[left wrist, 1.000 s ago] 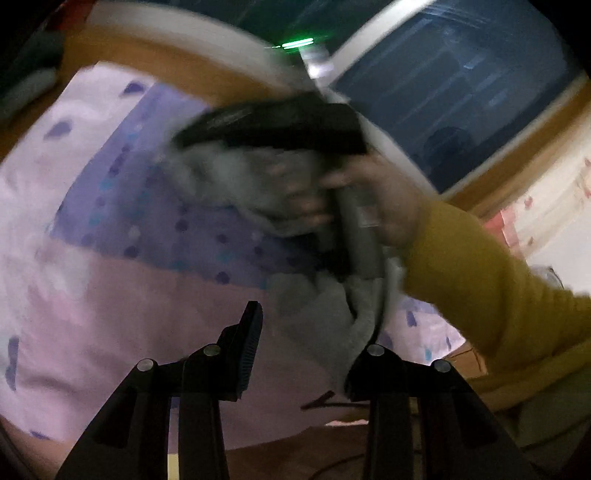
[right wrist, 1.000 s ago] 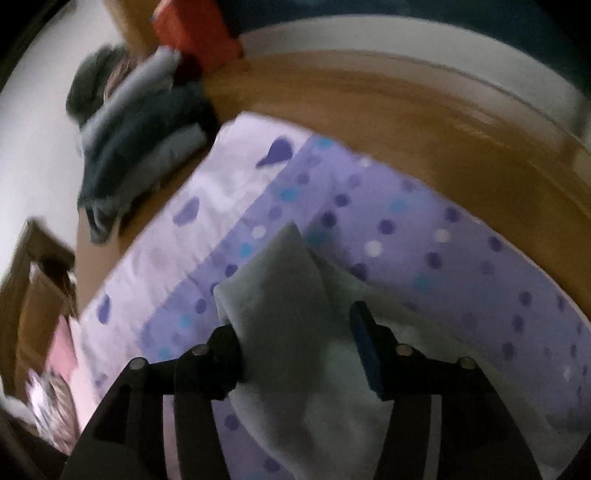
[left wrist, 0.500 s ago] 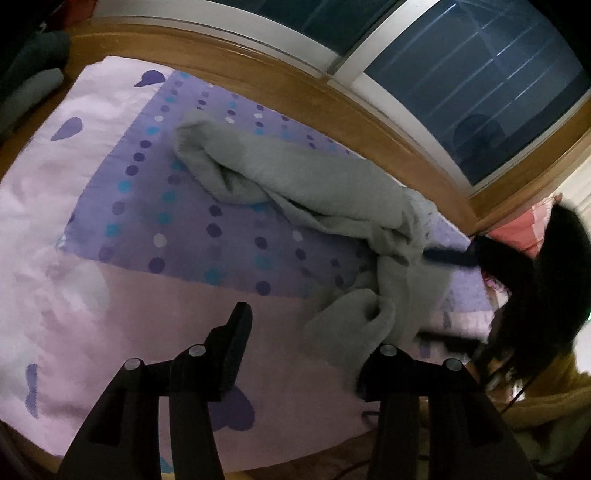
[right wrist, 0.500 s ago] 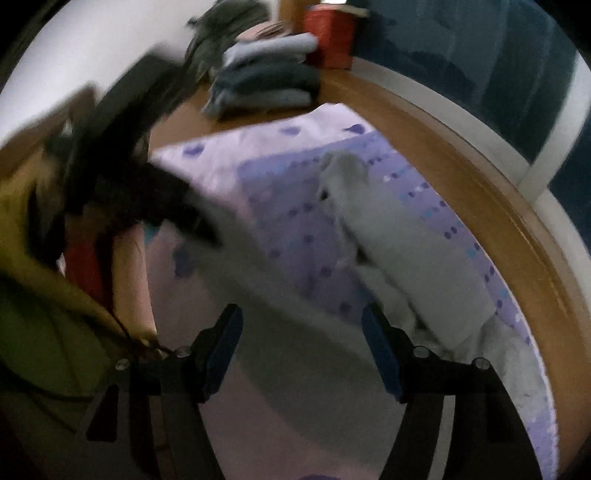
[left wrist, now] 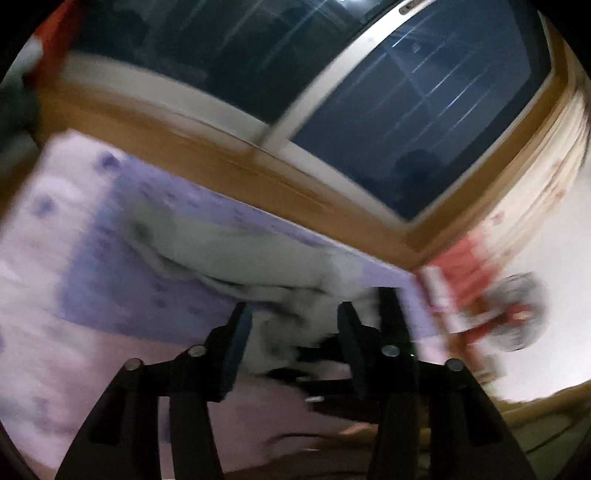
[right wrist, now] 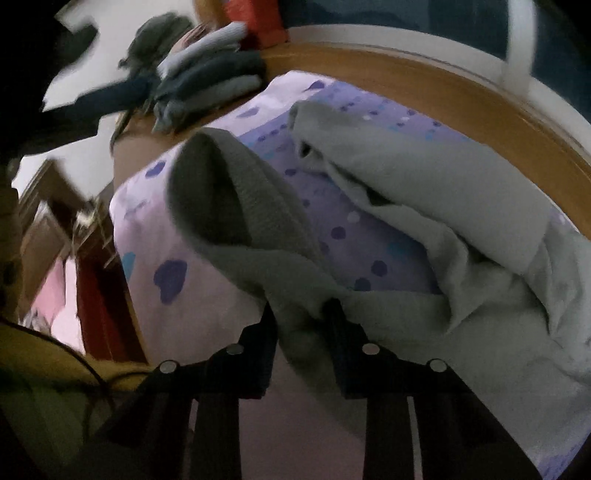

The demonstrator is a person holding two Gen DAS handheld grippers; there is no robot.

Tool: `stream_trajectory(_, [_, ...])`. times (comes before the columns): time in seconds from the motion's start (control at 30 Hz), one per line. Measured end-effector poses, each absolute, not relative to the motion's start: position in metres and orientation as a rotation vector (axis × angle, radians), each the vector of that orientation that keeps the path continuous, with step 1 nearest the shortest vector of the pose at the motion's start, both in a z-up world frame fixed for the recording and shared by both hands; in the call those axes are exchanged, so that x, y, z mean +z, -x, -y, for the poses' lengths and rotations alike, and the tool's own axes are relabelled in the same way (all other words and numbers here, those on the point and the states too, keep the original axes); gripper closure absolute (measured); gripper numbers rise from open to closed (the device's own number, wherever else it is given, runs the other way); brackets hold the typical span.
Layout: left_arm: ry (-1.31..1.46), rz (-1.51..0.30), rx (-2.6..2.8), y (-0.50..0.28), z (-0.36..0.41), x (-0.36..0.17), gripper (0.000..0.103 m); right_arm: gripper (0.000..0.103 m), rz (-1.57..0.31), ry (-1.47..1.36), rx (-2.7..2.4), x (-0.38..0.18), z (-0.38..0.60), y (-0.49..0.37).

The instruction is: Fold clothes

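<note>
A grey sweater (right wrist: pixel 424 206) lies crumpled on a purple and pink dotted sheet (right wrist: pixel 192 295). My right gripper (right wrist: pixel 301 325) is shut on a fold of the sweater near a ribbed cuff (right wrist: pixel 229 192), which stands up in front of it. In the blurred left wrist view, the sweater (left wrist: pixel 229 254) stretches across the sheet (left wrist: pixel 66 354). My left gripper (left wrist: pixel 295 332) is open, with its fingers either side of the sweater's near bunched end. The dark right gripper body shows just behind it.
A stack of folded blue and grey clothes (right wrist: pixel 210 85) sits at the far left corner by a red box (right wrist: pixel 258 18). A wooden ledge (left wrist: pixel 229 155) and dark window (left wrist: pixel 424 110) run behind the sheet. Red and white items (left wrist: pixel 465 295) stand at the right.
My right gripper has come in low and closed on the sweater near the cuff. My left gripper has moved forward to the sweater's bunched end, and its view has tilted up.
</note>
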State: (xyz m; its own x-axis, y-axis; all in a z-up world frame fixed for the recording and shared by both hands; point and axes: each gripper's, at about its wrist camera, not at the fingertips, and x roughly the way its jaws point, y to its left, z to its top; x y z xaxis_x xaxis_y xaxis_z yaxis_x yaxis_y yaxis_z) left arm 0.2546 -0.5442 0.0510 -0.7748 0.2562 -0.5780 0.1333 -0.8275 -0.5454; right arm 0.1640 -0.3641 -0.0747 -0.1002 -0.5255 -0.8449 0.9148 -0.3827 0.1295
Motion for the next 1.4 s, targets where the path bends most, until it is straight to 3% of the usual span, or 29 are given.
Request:
stream_trajectory(0.07, [1.116,0.884,2.773,-0.248,0.546,0.045,0.05,0.067,-0.549,-1.029,-1.727,-0.068,0.364,-0.173])
stream_trajectory(0.2, [1.189,0.825,2.747,-0.228,0.536,0.036,0.05,0.062,-0.52,-0.98,-1.763,-0.047,0.35,-0.185])
stream_trajectory(0.37, [1.2,0.529,2.659,-0.178,0.493,0.049,0.05,0.05,-0.354,-1.004,-1.975,-0.02,0.279,-0.162])
stream_trajectory(0.47, [1.204,0.323,2.584,-0.131,0.451,0.059,0.05,0.048,-0.235,-1.075,-2.174,-0.016,0.216,-0.137])
stream_trajectory(0.7, [1.264,-0.127,2.458,-0.038,0.327,0.036,0.05,0.048,0.238,-1.355,-2.403,-0.045,0.104,-0.074])
stream_trajectory(0.77, [1.288,-0.231,2.444,-0.02,0.297,0.024,0.05,0.048,0.275,-1.399,-2.415,-0.053,0.09,-0.06])
stream_trajectory(1.1, [1.53,-0.259,2.5,0.039,0.25,-0.041,0.05,0.048,0.223,-1.431,-2.344,-0.073,0.066,0.001])
stream_trajectory(1.23, [1.564,-0.12,2.568,0.041,0.261,-0.045,0.049,0.047,0.17,-1.382,-2.296,-0.082,0.069,0.012])
stream_trajectory(1.33, [1.599,-0.081,2.585,0.042,0.267,-0.043,0.065,0.047,0.096,-1.324,-2.293,-0.085,0.072,0.014])
stream_trajectory(1.4, [1.603,-0.043,2.577,0.042,0.273,-0.037,0.089,0.062,0.102,-1.308,-2.276,-0.085,0.074,0.015])
